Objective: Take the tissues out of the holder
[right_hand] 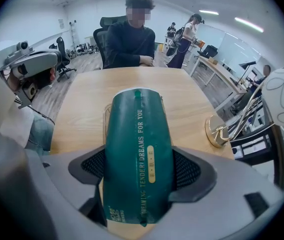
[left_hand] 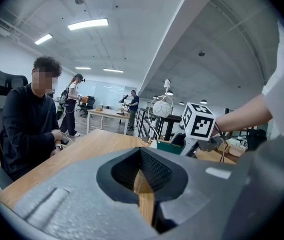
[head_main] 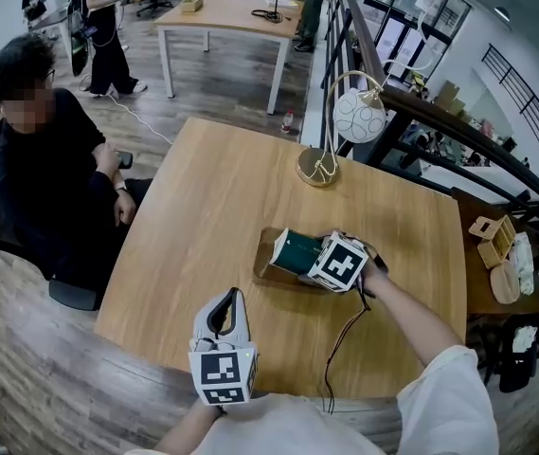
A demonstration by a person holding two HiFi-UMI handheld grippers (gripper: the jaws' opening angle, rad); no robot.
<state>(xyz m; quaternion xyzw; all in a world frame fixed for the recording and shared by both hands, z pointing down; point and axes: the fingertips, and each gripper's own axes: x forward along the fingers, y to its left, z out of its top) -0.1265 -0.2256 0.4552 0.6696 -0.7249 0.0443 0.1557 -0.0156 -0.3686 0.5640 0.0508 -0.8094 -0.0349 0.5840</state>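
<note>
Right gripper [right_hand: 138, 170] clamped green tissue pack [head_main: 297, 251] between wide-set jaws, over wooden holder [head_main: 267, 265] on table [head_main: 222, 197]. Left gripper [head_main: 234, 298], jaws together, empty, hovered at 7 o'clock from pack.

Open tabletop [head_main: 203, 207] lies left of the holder [head_main: 267, 271]; the lamp [head_main: 318, 167] stands beyond it.

Holder [head_main: 267, 271] near the middle of the table [head_main: 203, 188], tissue pack [head_main: 296, 251] right over it between the right gripper's [right_hand: 139, 171] jaws (can't tell if partly inside). Lamp [head_main: 318, 167] behind those, toward the far edge. Left gripper [head_main: 235, 297] at the near edge, well apart. Seated person [head_main: 46, 178] off the left side.
</note>
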